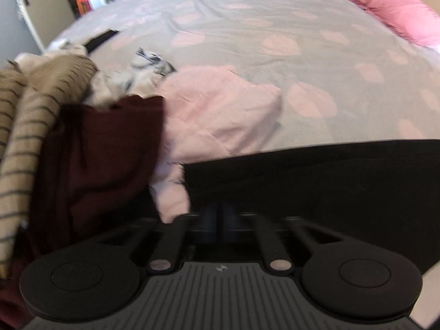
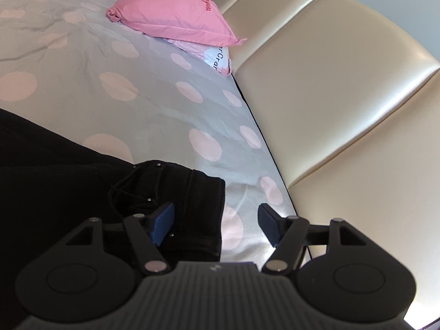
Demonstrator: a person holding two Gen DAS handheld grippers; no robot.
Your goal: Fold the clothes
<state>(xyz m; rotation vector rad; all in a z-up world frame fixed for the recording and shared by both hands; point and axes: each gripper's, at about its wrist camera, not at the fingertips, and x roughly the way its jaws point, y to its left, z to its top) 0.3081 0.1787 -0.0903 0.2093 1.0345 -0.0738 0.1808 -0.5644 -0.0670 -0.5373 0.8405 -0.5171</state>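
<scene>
The black trousers [image 2: 176, 192] are straddled at the waistband corner by the wide-open right tool [image 2: 217, 222] (left tool [image 1: 217, 220] closed, seemingly pinching their edge).

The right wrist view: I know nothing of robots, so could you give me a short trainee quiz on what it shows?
1. True or false: the right gripper has its jaws open.
2. What colour is the pillow by the headboard? A green, B pink, C blue.
3. Fill in the missing word: the black garment lies on a grey bedspread patterned with pink ____.

Key: 1 true; 2 B; 3 dots.
</scene>
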